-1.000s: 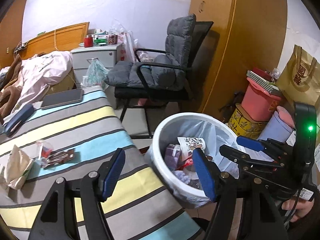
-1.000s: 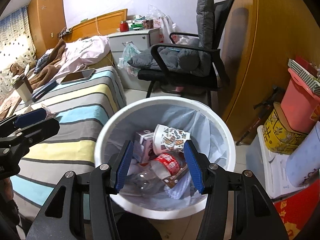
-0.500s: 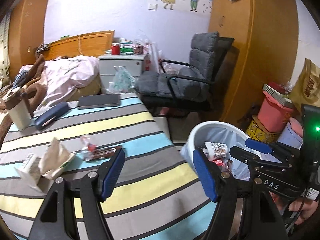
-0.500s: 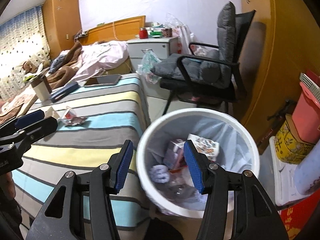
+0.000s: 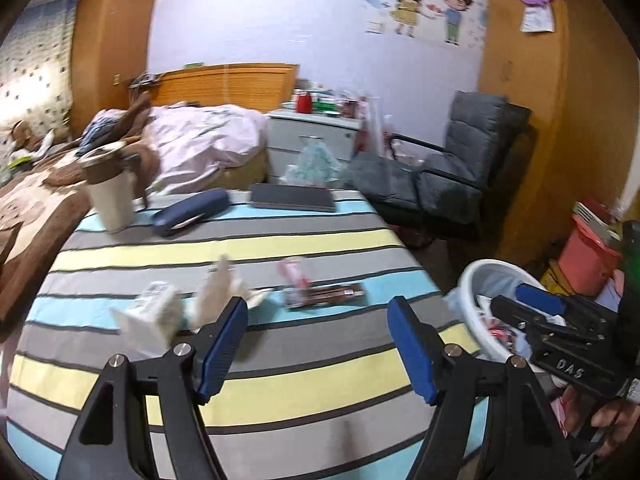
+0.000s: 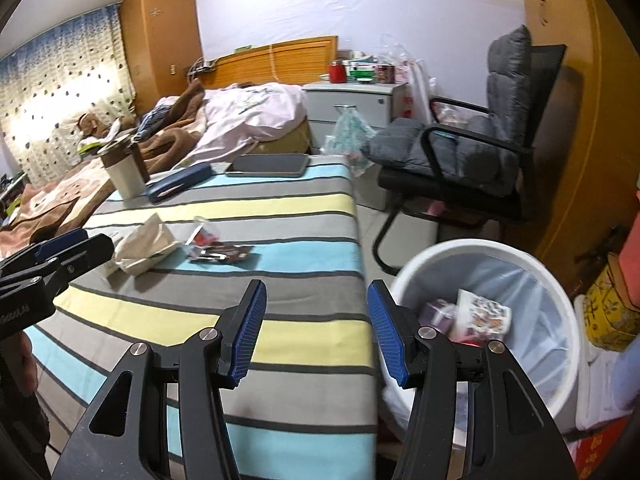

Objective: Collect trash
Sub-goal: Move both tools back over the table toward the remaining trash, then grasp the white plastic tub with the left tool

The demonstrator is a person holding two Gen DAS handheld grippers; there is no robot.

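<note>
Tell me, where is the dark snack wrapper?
The dark snack wrapper lies flat on the striped table cloth, left of the white bin in the right wrist view, just right of the crumpled paper bag.

Colours, table and bin area
Tablecloth [image 6: 304, 208]: grey, pale yellow and light blue stripes with thin dark lines. Bin [image 6: 560, 292] white, translucent pale liner; printed paper cup [image 6: 484, 314] inside, white with multicolour figures. Wrapper [image 6: 220, 254] dark brown/red. Crumpled bag [image 6: 144, 246] cream. Case [image 6: 178, 182] navy. Tumbler [image 6: 126, 172] off-white, brown lid. Chair [image 6: 480, 152] black frame, grey cushion. Gripper pads [image 6: 250, 332] blue, ribbed.
</note>
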